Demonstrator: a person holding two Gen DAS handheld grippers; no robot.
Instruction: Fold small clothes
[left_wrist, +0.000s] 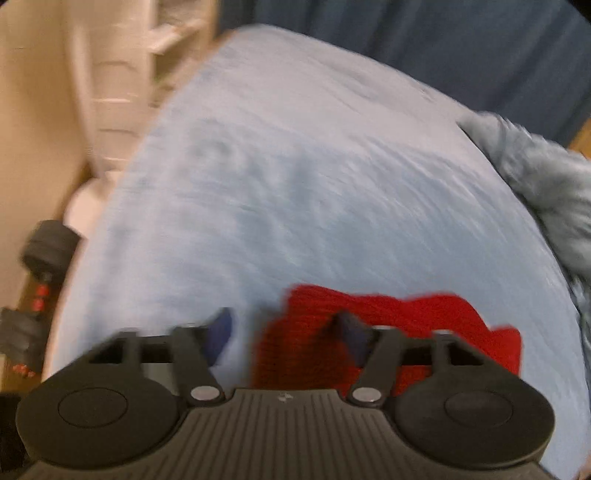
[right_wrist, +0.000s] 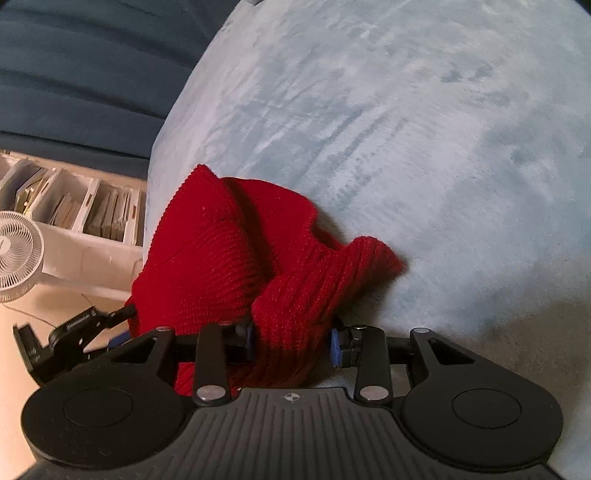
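A red knitted garment (right_wrist: 229, 254) lies bunched at the near edge of a light blue fleece-covered bed (right_wrist: 424, 147). My right gripper (right_wrist: 291, 343) has its blue-padded fingers on either side of a fold of the red knit and grips it. In the blurred left wrist view my left gripper (left_wrist: 284, 332) is open, its fingers spread just above the bed (left_wrist: 295, 184), with the red garment (left_wrist: 406, 321) behind and under the right finger. The left gripper also shows at the lower left of the right wrist view (right_wrist: 74, 332), beside the garment.
A rumpled grey-blue blanket (left_wrist: 546, 184) lies at the bed's right side. Dark blue curtains (left_wrist: 443, 44) hang behind. Dumbbells (left_wrist: 40, 266) lie on the floor at left. A white fan (right_wrist: 14, 254) and a white shelf of books (right_wrist: 92, 214) stand beside the bed.
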